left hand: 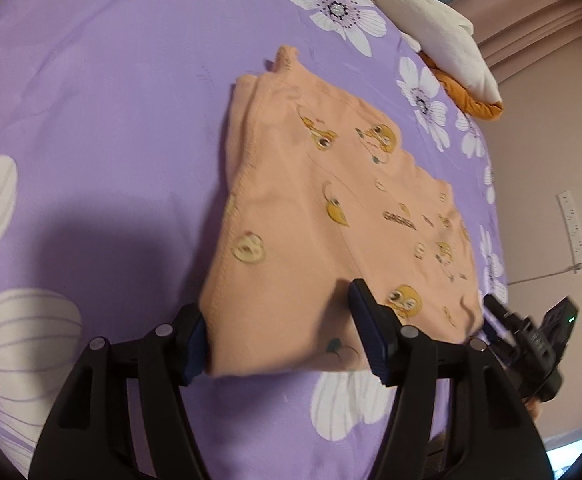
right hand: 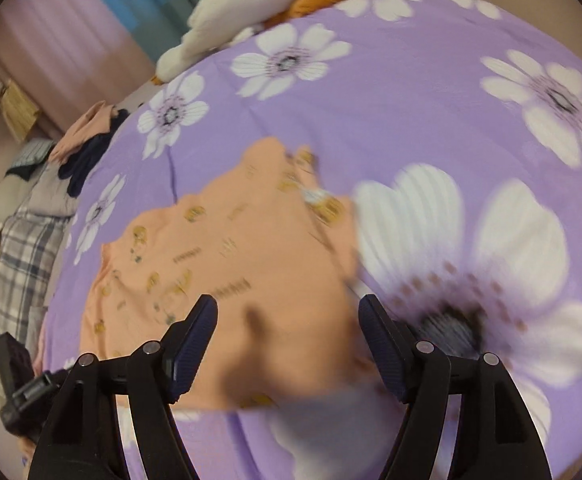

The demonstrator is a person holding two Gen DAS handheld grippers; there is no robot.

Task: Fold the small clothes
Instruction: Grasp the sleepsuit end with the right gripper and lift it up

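My left gripper [left hand: 279, 330] has its jaws wide open. They sit at the near edge of the shirt [left hand: 331, 216], one on each side of its near corner, and hold nothing. My right gripper [right hand: 287, 334] is wide open too, over the near part of the shirt [right hand: 227, 280], and holds nothing. I cannot tell if either one touches the cloth. The peach shirt lies folded on the purple bed [left hand: 91, 100]. A white and orange toy [left hand: 443, 36] lies past the shirt, at the bed's far edge.
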